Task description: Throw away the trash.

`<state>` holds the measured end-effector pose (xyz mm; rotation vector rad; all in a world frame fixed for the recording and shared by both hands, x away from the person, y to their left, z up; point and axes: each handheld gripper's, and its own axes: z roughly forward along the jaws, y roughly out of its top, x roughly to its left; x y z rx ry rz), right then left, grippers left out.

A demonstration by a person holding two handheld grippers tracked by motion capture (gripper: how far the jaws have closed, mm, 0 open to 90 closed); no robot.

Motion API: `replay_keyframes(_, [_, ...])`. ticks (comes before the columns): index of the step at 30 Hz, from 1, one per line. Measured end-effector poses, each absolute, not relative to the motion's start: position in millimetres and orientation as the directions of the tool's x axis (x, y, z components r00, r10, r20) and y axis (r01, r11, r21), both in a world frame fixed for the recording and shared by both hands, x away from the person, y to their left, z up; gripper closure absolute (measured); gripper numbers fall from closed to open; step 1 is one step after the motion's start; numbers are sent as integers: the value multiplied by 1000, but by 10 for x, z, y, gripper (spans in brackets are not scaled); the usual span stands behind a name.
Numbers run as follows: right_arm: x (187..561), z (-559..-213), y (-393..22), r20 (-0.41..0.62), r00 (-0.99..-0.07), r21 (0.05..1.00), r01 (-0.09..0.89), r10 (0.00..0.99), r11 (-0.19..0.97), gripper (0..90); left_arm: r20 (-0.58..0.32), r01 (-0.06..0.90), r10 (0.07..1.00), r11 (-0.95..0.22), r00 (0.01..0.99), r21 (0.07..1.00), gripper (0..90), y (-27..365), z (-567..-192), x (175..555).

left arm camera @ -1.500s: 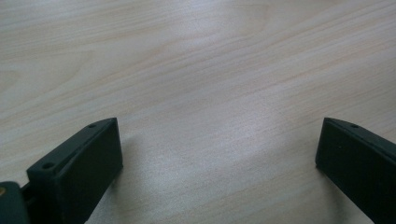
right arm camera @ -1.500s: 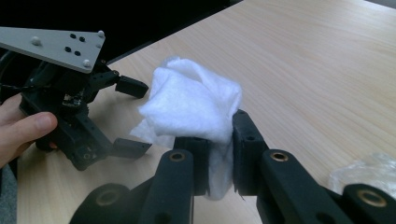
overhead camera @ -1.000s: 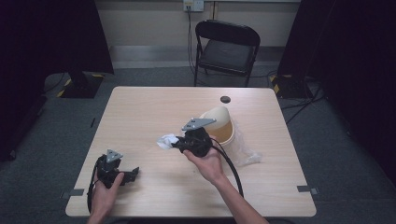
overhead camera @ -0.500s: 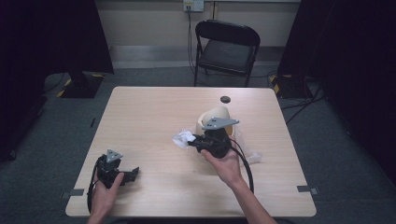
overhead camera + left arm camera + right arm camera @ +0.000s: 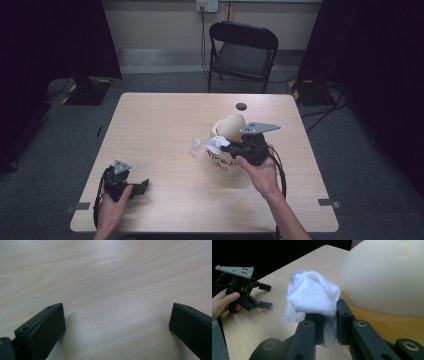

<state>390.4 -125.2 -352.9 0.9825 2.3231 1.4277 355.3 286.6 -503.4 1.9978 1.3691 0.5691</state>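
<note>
1. The right gripper [image 5: 329, 322] pinches a crumpled white wipe [image 5: 312, 296] between its two black jaws, which are pressed tight on the fabric.
2. The wipe hangs just beside a pale rounded dome [image 5: 387, 277] (it looks like a smooth foam or plastic form on a tan base), and from this angle I cannot tell whether the two touch.
3. In the high view the right gripper [image 5: 227, 146] sits over the middle right of the table [image 5: 160, 125], next to the dome [image 5: 231, 127] and above a crinkled clear plastic bag [image 5: 202, 150].
4. The left gripper [image 5: 141, 185] rests near the table's front left corner, jaws spread wide with only bare wood between them.
5. The step in hand looks like bringing the wipe to the dome to clean it.
6. To do it well, keep the pinch firm so the loose folds do not slip out.
7. Lead with the puffed end of the wipe, not the hard jaw tips.
8. Press lightly, since the dome may slide or tip (nothing steadies it).
9. The idle left gripper could brace the base if it shifts.
</note>
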Motion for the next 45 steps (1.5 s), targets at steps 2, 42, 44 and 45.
replay_keyframes(2, [3897,-3520,-1294,138,-739,861,419,660,289,797,-5,654,932,-251,363,714,0,2865,-5034,3553])
replay_keyframes(42, [4177,-3750,-1469,136,-635,784,539,761,310,769,-5,653,932,-250,362,715,1,2865,-5034,3552])
replay_keyframes(44, [4196,-3758,-1457,133,-632,778,544,764,314,769,-5,653,932,-251,362,714,1,2865,-5034,3552])
replay_keyframes(45, [4207,-3761,-1453,132,-632,776,545,763,318,769,-5,653,932,-251,362,714,1,2865,-5034,3552])
